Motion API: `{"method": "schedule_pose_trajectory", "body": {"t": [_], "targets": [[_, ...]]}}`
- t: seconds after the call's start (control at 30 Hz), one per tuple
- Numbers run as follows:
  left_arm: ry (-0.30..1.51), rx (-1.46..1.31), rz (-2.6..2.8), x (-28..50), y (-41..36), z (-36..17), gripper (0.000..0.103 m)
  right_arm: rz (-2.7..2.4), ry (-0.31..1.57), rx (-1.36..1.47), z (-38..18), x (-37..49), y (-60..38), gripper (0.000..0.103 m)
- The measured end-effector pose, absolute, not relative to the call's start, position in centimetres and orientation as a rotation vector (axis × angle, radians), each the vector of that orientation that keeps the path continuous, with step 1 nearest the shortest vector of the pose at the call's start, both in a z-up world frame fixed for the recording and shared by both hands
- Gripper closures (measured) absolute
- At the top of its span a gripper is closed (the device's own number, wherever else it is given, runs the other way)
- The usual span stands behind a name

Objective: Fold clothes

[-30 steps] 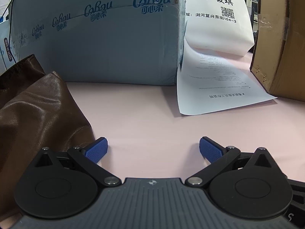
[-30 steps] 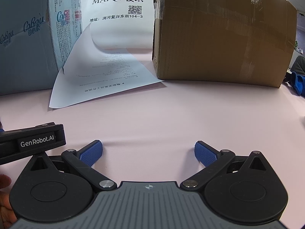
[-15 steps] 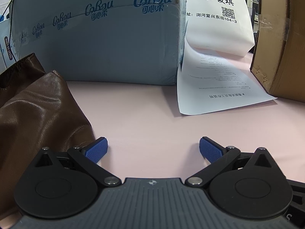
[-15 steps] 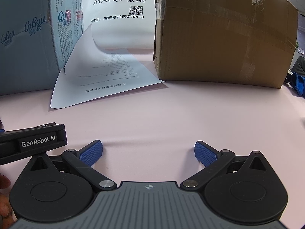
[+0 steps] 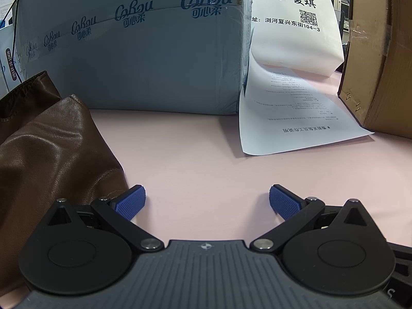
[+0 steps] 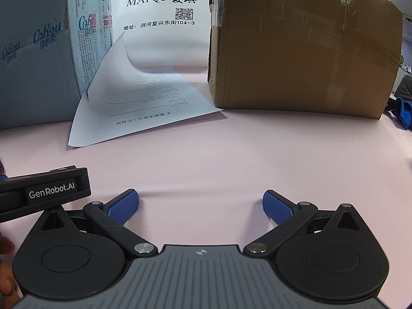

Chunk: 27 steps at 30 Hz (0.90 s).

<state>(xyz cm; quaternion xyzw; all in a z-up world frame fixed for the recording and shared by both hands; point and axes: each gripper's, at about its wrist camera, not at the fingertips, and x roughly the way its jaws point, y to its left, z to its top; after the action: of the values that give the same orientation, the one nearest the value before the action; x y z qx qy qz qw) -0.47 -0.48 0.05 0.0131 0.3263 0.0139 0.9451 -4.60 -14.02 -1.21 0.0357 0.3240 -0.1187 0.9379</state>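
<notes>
A brown leather-like garment [image 5: 49, 149] lies bunched on the pink table at the left of the left wrist view. My left gripper [image 5: 207, 200] is open just to its right, low over the table, its left blue pad [image 5: 130, 200] at the garment's edge; whether it touches is unclear. Nothing sits between its fingers. My right gripper [image 6: 200, 206] is open over bare pink table [image 6: 219, 154], holding nothing. The garment does not appear in the right wrist view. The black body of the left gripper [image 6: 43, 193] shows at that view's left edge.
A pale blue carton [image 5: 134, 56] stands at the back, a brown cardboard box [image 6: 303, 51] to its right. Between them a white printed sheet [image 6: 144, 113] curls down onto the table below a white sign [image 6: 164, 20]. A hand [image 6: 5, 270] is at the lower left edge.
Both views have shifted very slightly; the garment's edge sits a little higher and closer in the left wrist view. Both grippers stay open.
</notes>
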Motion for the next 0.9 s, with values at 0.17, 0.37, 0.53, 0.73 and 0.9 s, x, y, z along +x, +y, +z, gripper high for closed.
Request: {"method": "schedule_pose_trajectory", "body": {"t": [0.17, 0.37, 0.53, 0.73, 0.9], "targets": [[0.665, 0.026, 0.028, -0.4, -0.5, 0.1, 0.000, -0.239, 0.659, 0.075, -1.3, -4.7, -14.1, 0.000], [0.664, 0.022, 0.026, -0.4, -0.4, 0.0, 0.000, -0.236, 0.656, 0.079, -1.2, -4.8, -14.1, 0.000], [0.663, 0.010, 0.020, -0.3, -0.1, 0.0, 0.000, -0.227, 0.653, 0.091, -1.2, -4.8, -14.3, 0.000], [0.654, -0.008, 0.007, -0.4, 0.2, 0.0, 0.000, -0.219, 0.637, 0.097, -1.1, -5.0, -14.4, 0.000], [0.641, -0.029, -0.025, -0.5, 0.6, 0.2, 0.000, -0.238, 0.598, 0.070, -0.8, -5.4, -14.0, 0.000]]}}
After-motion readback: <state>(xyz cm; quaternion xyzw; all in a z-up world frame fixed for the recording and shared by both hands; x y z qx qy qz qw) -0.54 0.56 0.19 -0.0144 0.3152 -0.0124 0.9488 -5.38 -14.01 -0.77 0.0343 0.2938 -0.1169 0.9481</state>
